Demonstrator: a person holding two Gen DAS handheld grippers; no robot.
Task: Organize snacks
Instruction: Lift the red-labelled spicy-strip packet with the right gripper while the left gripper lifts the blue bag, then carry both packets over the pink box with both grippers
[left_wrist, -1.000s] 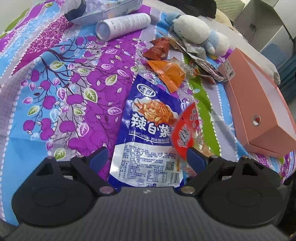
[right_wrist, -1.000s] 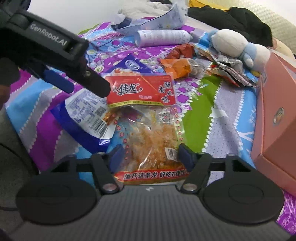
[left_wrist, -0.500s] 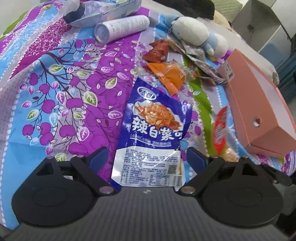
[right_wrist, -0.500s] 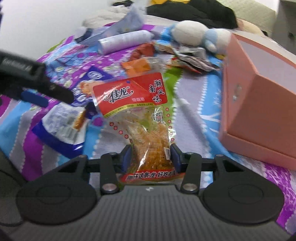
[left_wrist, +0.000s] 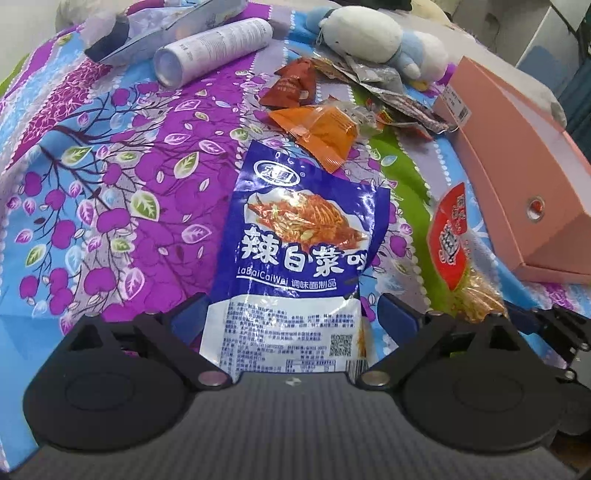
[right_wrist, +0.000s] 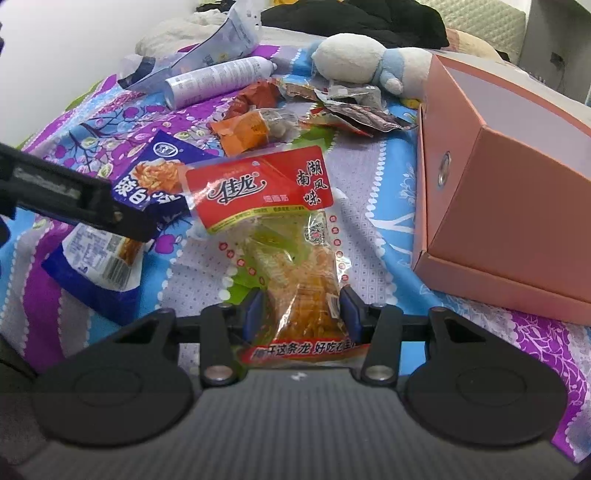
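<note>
- Your right gripper (right_wrist: 301, 308) is clamped on the red-labelled snack pack (right_wrist: 284, 236) at lower centre of the right wrist view.
- Your left gripper (left_wrist: 291, 314) stands apart, straddling the blue snack bag (left_wrist: 295, 266) lying on the bedspread (left_wrist: 110, 166); its pads do not press.
- Step in hand, as I judge: carrying the red pack to the pink box (right_wrist: 498, 192) at right.
- Next: lift it over the box wall, then release.

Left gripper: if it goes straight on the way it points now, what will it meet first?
Most likely the blue snack bag. It lies on the bedspread between the open fingers of the left gripper, right in its line. Beyond it lies the orange packet, though depth is hard to judge.
</note>
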